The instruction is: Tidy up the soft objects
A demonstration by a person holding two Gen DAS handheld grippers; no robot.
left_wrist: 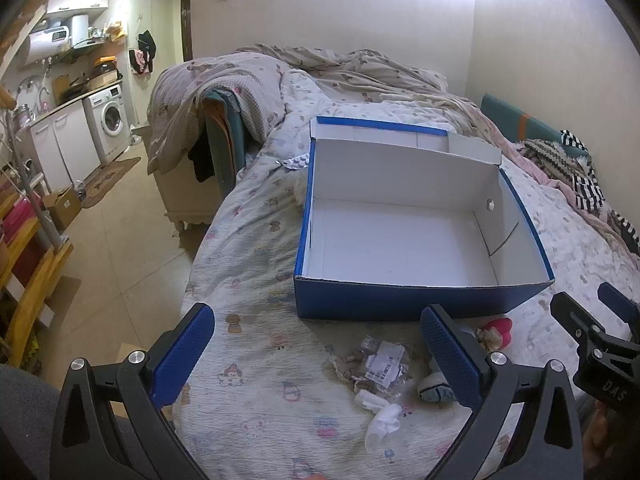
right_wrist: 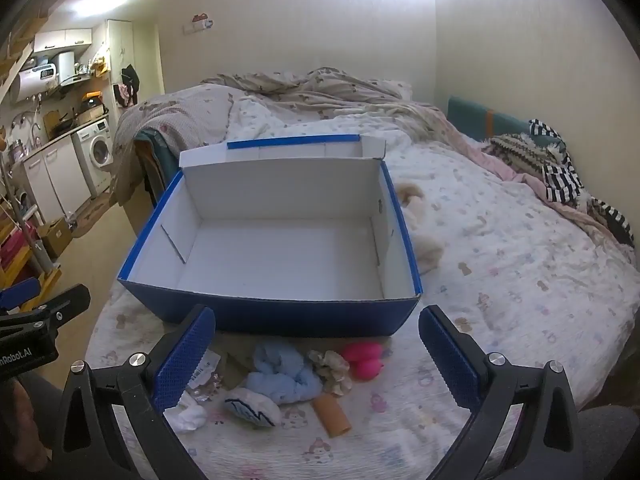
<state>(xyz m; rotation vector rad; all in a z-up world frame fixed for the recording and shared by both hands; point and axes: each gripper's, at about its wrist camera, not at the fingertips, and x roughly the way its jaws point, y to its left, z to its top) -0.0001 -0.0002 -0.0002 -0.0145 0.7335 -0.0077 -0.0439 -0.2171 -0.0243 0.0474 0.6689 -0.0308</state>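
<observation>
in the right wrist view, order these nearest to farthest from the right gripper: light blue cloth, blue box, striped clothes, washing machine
From the right gripper, whose jaws are wide open:
1. Light blue cloth, on the bed just ahead, between the fingers.
2. Blue box, open and empty, just behind the cloth.
3. Striped clothes, far right, by the wall.
4. Washing machine, far left, across the room.

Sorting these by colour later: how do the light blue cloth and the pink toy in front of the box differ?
The light blue cloth is crumpled, pale and matte; the pink toy is smooth, rounded and bright. The cloth is the larger, and it lies left of the toy, nearer the camera. Both rest on the bedspread, outside the empty box.
</observation>
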